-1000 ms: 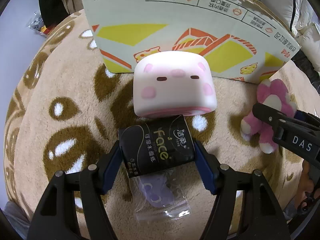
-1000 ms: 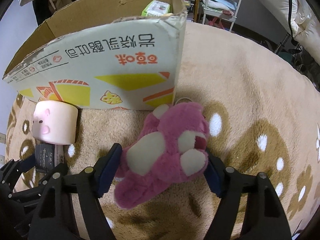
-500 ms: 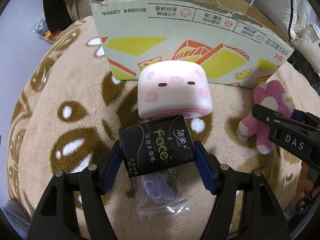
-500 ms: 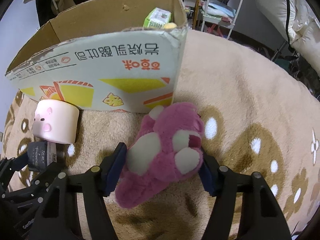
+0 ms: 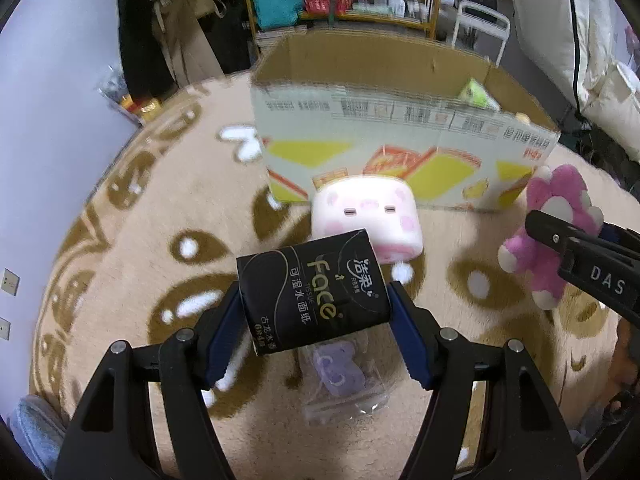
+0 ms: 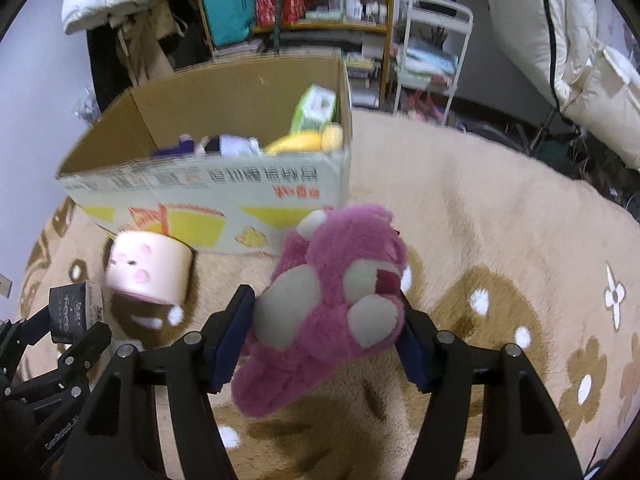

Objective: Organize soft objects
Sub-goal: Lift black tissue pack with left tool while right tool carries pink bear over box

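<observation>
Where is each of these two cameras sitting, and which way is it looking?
Left wrist: rides the left gripper, looking along its jaws at the black tissue pack they clamp; the right gripper's edge shows.
Right wrist: rides the right gripper, jaws squeezing the pink plush bear.
Shared: cardboard box, pig cushion, patterned rug.

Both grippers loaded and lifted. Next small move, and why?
Probably carry both forward over the cardboard box rim. The left gripper grips the tissue pack, the right gripper the pink plush; the box is open-topped ahead.
</observation>
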`<state>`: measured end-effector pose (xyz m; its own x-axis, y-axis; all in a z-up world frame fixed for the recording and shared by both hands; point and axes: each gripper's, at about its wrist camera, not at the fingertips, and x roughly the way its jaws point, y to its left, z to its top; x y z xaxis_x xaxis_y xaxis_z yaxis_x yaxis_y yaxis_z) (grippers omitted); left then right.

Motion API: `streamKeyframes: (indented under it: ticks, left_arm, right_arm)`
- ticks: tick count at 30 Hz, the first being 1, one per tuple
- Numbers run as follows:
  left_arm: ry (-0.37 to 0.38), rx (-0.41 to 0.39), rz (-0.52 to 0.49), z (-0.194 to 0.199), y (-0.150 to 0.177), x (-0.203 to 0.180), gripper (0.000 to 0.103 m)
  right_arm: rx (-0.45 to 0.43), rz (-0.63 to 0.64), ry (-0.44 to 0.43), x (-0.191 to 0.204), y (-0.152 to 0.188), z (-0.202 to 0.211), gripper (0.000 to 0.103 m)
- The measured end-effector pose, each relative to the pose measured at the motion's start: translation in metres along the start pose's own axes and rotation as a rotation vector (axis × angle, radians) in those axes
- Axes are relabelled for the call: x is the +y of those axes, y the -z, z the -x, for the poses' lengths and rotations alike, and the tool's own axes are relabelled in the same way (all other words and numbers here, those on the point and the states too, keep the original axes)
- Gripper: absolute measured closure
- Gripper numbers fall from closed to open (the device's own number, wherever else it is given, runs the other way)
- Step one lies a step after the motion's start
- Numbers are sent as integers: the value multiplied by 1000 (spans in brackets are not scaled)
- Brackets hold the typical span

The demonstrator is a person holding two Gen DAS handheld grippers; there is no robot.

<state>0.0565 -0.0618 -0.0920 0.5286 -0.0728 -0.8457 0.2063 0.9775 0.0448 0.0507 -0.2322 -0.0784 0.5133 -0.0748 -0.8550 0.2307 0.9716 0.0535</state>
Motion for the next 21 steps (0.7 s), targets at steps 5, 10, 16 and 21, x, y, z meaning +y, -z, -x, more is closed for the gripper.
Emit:
streamKeyframes:
  ticks: [5, 10, 16, 21]
  left_arm:
    - [-27, -119, 10, 27, -3, 6, 34]
    - [-63, -257, -14, 53, -3, 5, 34]
    - [-75, -362, -45, 75, -10, -1, 34]
    - [-77, -452, -67, 99, -24, -2, 34]
  right_arm:
    - [-94, -2, -5, 2, 1, 35, 34]
    - [-207, 9, -24, 0, -6, 64, 34]
    - [-333, 45, -41, 2, -19, 89, 34]
    - [-370, 47, -32, 6, -26, 99, 34]
